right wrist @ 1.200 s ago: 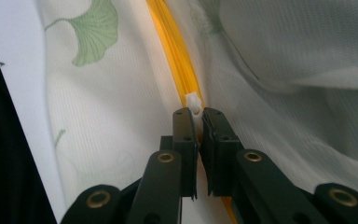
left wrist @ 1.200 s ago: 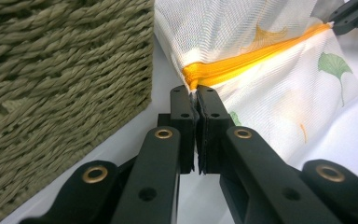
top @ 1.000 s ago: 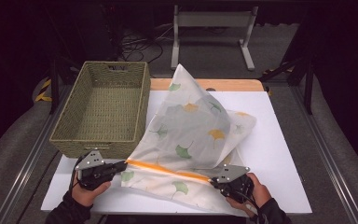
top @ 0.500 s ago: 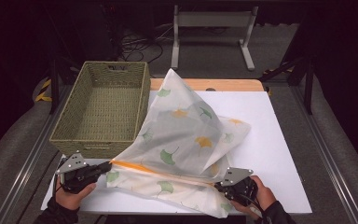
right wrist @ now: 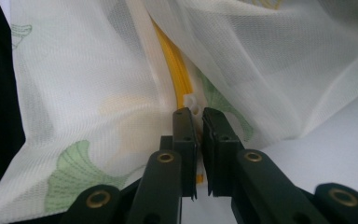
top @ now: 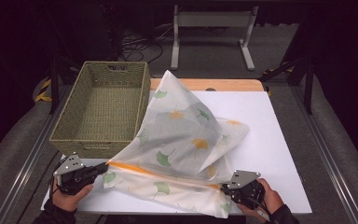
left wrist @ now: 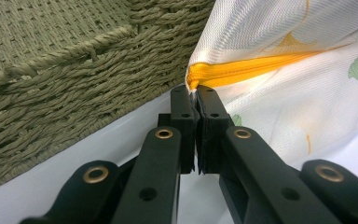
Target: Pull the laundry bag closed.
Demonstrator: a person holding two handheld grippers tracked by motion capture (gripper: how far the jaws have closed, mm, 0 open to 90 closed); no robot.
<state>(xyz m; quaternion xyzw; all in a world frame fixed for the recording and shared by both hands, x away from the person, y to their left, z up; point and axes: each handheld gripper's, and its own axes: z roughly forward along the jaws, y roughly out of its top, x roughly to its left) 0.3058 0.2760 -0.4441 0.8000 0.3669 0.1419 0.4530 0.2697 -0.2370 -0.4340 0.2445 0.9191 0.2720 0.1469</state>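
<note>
We hold a white mesh bag point(top: 186, 140) printed with leaves between our two tools; the left gripper point(top: 103, 166) is clamped on the end of its orange zipper point(left wrist: 242, 71), just ahead of the jaws, with the wicker basket point(top: 103, 107) beside it; the right gripper point(top: 223, 187) has just been closing, its jaws pinching the white zipper pull point(right wrist: 193, 103) at their tips.

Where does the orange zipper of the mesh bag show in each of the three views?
High view: orange zipper runs low across the picture, between both grippers.
Left gripper view: upper right, starting at the fingers.
Right gripper view: upper middle, above the fingers.
Shared landmark: the ginkgo-leaf mesh bag.
</note>
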